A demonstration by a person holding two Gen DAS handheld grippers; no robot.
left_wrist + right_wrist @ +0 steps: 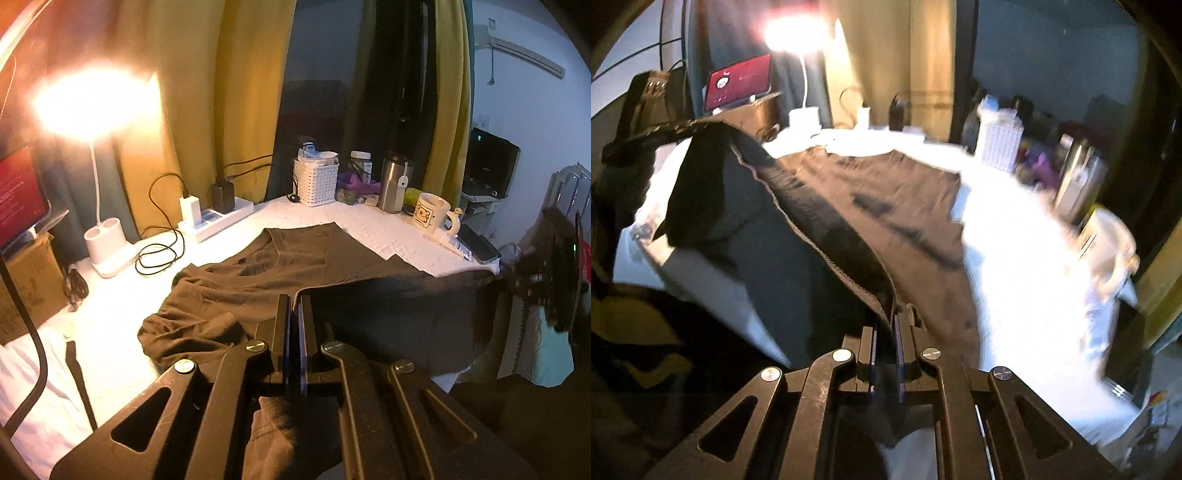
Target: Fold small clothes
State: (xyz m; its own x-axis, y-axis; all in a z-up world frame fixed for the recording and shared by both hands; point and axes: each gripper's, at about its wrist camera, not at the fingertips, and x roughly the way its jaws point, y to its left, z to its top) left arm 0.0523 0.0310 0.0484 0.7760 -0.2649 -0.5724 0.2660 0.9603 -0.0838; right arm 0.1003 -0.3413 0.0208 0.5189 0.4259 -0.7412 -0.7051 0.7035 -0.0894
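Gripping the near hem of the brown T-shirt [258, 273], the left gripper [294, 306] and right gripper [894, 314] each have their jaws closed on the cloth, one at each end of the edge, probably so it lifts evenly for folding toward the far collar; the rest lies spread on the white tablecloth [388, 229], well short of the mug [430, 212] and lamp [99, 240]
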